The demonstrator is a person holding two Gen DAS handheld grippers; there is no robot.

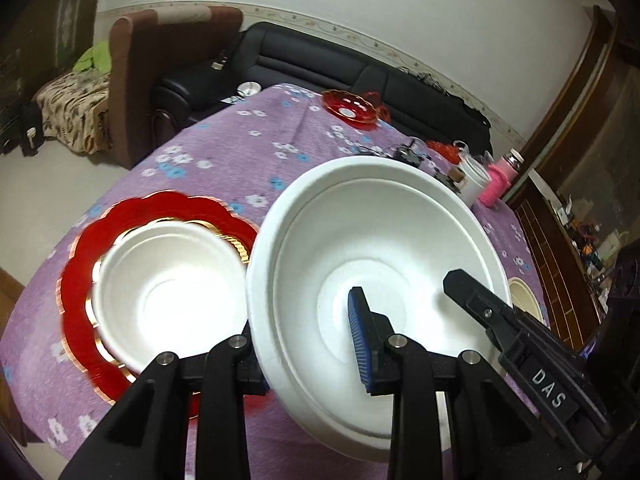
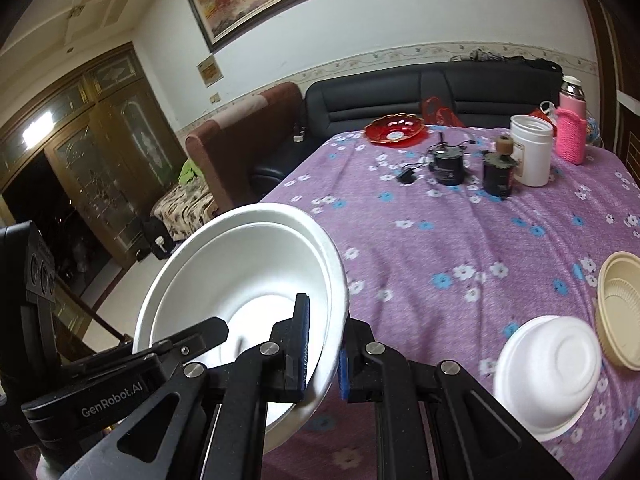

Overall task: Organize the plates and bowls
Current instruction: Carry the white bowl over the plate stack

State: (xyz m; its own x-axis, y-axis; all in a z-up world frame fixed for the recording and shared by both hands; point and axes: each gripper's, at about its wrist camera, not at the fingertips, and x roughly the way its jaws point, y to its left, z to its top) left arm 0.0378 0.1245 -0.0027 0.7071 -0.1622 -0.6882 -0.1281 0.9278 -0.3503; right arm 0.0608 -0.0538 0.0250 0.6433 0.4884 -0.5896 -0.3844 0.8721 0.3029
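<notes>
A large white foam bowl (image 1: pixel 372 240) hangs tilted above the purple floral tablecloth (image 1: pixel 224 160), held from both sides. My left gripper (image 1: pixel 308 344) is shut on its left rim, with the blue pad inside and the other finger hidden behind the wall. My right gripper (image 2: pixel 323 356) is shut on the opposite rim of the same bowl (image 2: pixel 248 264). To the left, a second white bowl (image 1: pixel 168 292) rests on a red plate with a gold edge (image 1: pixel 80 276). An upturned white bowl (image 2: pixel 548 376) and a beige bowl (image 2: pixel 620 312) lie to the right.
At the table's far side stand a small red dish (image 2: pixel 394 130), two small black devices (image 2: pixel 446 164), a white jar (image 2: pixel 532 152) and a bottle in a pink sleeve (image 2: pixel 572 128). A black sofa (image 2: pixel 440 88) and a brown armchair (image 1: pixel 168 52) stand beyond the table.
</notes>
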